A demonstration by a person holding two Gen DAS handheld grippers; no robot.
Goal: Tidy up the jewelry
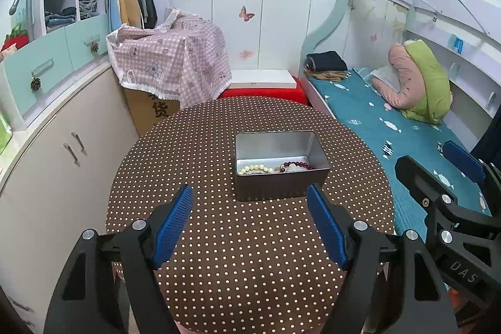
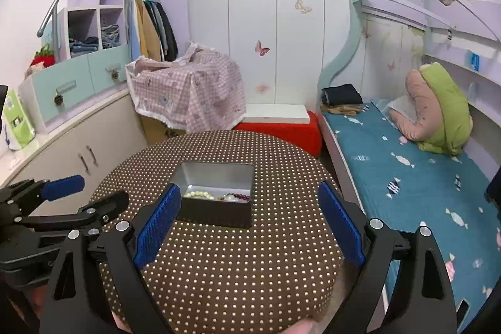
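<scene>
Bracelets, cream-beaded (image 1: 257,168) and dark red (image 1: 297,164), lie inside the metal tin (image 1: 281,187) on the dotted round table (image 1: 219,240). Left gripper (image 1: 250,221) and right gripper (image 2: 247,224) hover near the tin's front, both spread wide and empty.

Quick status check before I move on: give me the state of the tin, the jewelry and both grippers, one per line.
Metal tin: lid off, upright on the dotted table.
Cream bead bracelet: lying inside the tin.
Dark red bead bracelet: lying inside the tin.
Left gripper: open, empty, short of the tin.
Right gripper: open, empty.
</scene>
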